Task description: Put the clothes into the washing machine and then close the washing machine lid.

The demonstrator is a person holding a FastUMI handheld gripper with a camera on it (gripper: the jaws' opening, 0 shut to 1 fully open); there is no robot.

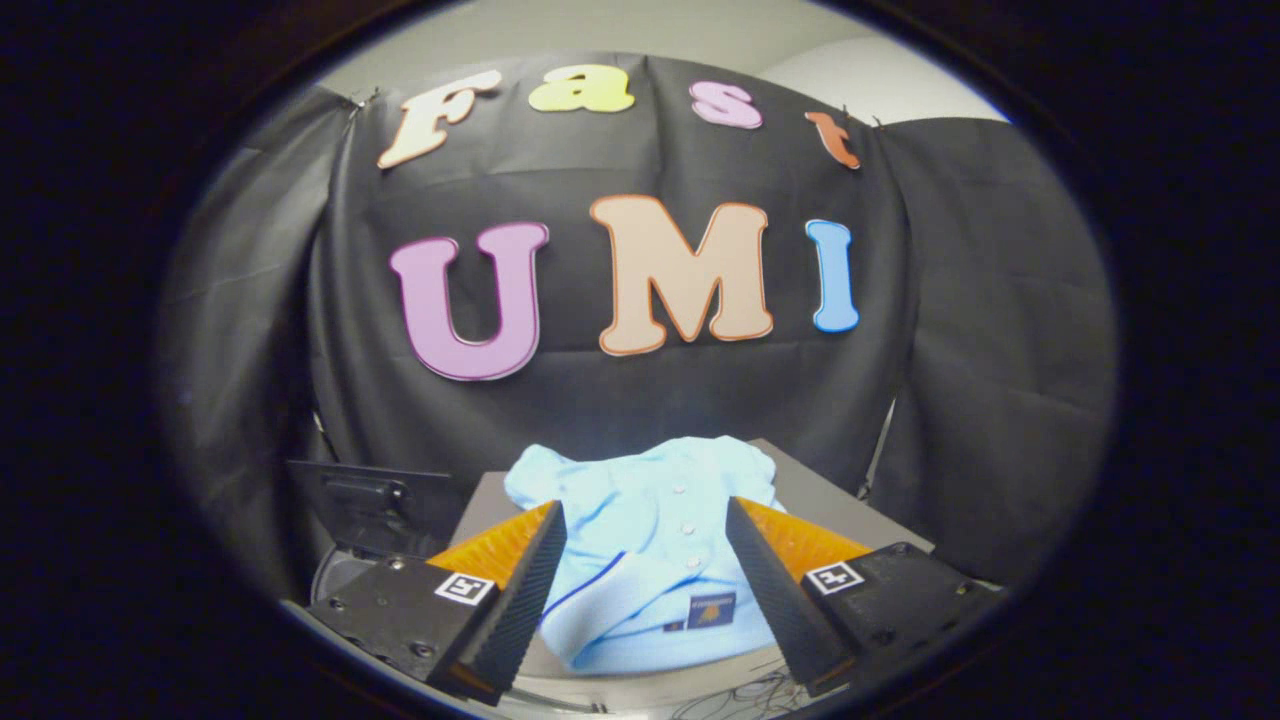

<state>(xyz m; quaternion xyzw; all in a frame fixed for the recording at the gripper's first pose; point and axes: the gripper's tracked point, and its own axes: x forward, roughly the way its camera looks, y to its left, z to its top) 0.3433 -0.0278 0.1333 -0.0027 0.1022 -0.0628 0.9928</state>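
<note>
A light blue shirt [650, 540] with small white buttons lies spread on a grey table [850, 510], its collar end nearest me. My gripper [645, 515] hovers over the near part of the shirt, open wide, with the cloth showing in the gap between the two fingers. Neither finger presses on the fabric. To the left, beside the table, the dark raised lid of the washing machine [375, 500] stands open, and part of the machine's pale rim [335, 580] shows under the left finger.
Black cloth walls close the booth behind and on both sides. Some thin cables [740, 695] lie below the table's near edge.
</note>
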